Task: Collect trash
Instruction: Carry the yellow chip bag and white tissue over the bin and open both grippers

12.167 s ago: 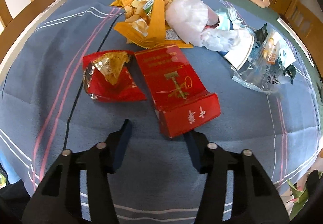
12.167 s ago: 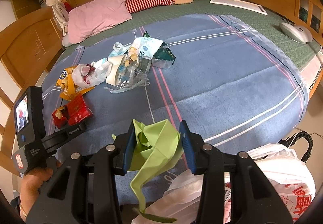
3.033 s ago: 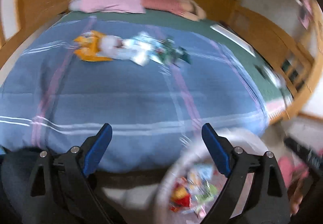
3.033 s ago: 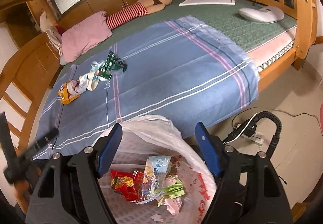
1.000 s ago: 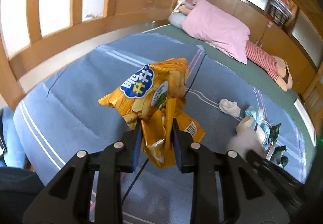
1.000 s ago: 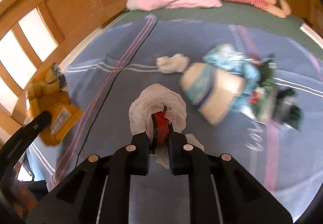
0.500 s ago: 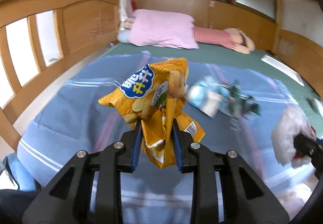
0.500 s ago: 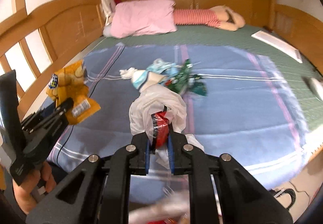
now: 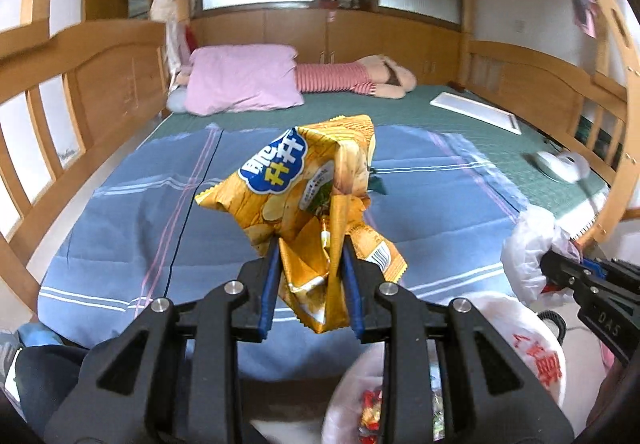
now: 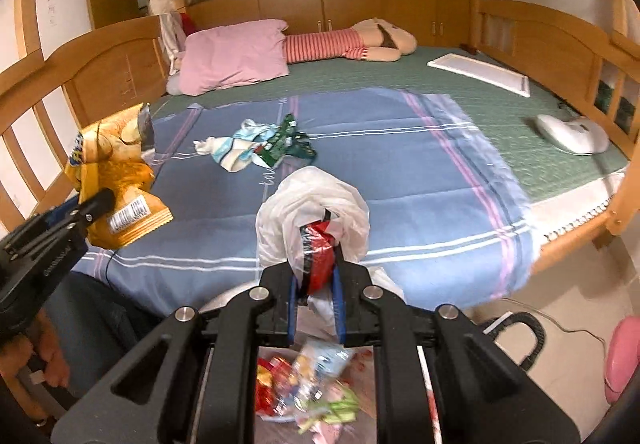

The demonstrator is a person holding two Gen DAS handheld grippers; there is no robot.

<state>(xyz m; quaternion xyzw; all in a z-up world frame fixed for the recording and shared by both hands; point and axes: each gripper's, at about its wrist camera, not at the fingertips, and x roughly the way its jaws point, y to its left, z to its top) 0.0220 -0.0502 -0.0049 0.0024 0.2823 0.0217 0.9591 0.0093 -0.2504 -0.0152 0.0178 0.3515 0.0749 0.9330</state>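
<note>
Trash bag [image 10: 384,284] sits open on the floor at the foot of the bed [image 10: 400,164], at 6 o'clock under both grippers. Left gripper [image 9: 308,272] is clamped on a chip bag [image 9: 304,188]: light, crinkly, slick, so pinch the folded middle. Right gripper [image 10: 314,276] is clamped on a plastic bag [image 10: 312,200], soft and limp; leftover wrappers [image 10: 260,148] lie at 11 o'clock on the bed.

Two wrist views from the bed's foot, facing the headboard

Both look along their fingers, near the blue sheet [image 9: 420,180] [image 10: 400,172]; each shares the pink pillow [image 9: 244,78] [image 10: 236,56] and sees the other gripper.
</note>
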